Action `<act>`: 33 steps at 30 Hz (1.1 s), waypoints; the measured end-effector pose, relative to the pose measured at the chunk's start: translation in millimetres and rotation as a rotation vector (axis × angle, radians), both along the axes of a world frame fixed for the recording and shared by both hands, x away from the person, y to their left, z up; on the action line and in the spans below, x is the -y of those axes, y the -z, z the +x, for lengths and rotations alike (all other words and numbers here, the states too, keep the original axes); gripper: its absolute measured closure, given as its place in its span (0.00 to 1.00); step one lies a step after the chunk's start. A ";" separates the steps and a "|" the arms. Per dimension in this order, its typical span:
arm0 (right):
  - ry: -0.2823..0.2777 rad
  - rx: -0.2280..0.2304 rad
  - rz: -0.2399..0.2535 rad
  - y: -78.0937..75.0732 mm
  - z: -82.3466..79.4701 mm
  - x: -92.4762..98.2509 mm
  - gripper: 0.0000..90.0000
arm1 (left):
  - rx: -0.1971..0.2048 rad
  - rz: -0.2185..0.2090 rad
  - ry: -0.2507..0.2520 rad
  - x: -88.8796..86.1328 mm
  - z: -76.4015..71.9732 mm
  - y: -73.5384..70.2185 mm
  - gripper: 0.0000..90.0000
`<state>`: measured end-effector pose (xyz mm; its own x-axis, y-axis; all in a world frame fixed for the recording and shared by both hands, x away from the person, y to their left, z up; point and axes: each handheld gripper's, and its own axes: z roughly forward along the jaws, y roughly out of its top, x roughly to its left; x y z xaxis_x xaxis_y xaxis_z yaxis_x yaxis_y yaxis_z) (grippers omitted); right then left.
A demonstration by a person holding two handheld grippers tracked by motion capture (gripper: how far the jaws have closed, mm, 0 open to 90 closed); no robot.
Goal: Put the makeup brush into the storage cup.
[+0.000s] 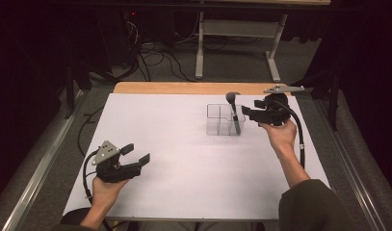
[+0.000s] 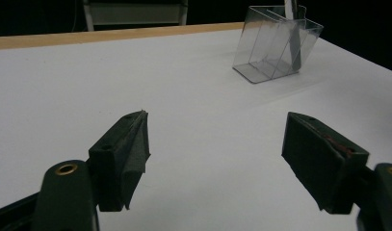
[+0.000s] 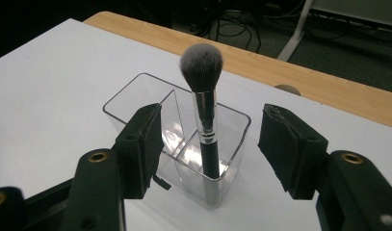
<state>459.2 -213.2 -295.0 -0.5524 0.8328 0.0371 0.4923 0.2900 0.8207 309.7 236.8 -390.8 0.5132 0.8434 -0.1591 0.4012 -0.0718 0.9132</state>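
A clear plastic organizer (image 1: 221, 120) with divided compartments stands on the white table (image 1: 184, 159), right of centre. A makeup brush (image 1: 233, 111) with a black handle, silver ferrule and grey bristles stands upright in its right-hand compartment. My right gripper (image 1: 246, 112) hovers just right of the organizer, jaws open and apart from the brush (image 3: 205, 115), which rises beyond them inside the organizer (image 3: 136, 98). My left gripper (image 1: 137, 155) rests low at the table's front left, open and holding nothing; in its own view the gripper (image 2: 215, 144) faces bare table with the organizer (image 2: 275, 48) far off.
A wooden strip (image 1: 193, 88) runs along the table's far edge. Beyond it stand a metal desk frame (image 1: 237, 43) and cables on the floor. A metal rail (image 1: 39, 163) borders the table on the left.
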 end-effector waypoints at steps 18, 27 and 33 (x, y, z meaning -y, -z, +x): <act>-0.009 0.004 0.000 -2.3 -8.4 6.3 0.47 | -0.001 0.001 -0.001 0.1 0.4 0.2 0.28; -0.010 0.007 -0.004 -2.6 -12.7 9.7 0.47 | -0.002 0.001 0.000 0.2 0.9 0.4 0.28; -0.003 0.005 -0.003 -2.9 -14.7 12.9 0.47 | -0.004 0.005 0.001 0.3 0.9 0.4 0.28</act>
<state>444.5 -226.2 -292.1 -0.5551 0.8312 0.0321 0.4874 0.2937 0.8223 310.5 236.5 -391.2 0.5133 0.8437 -0.1571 0.4050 -0.0767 0.9111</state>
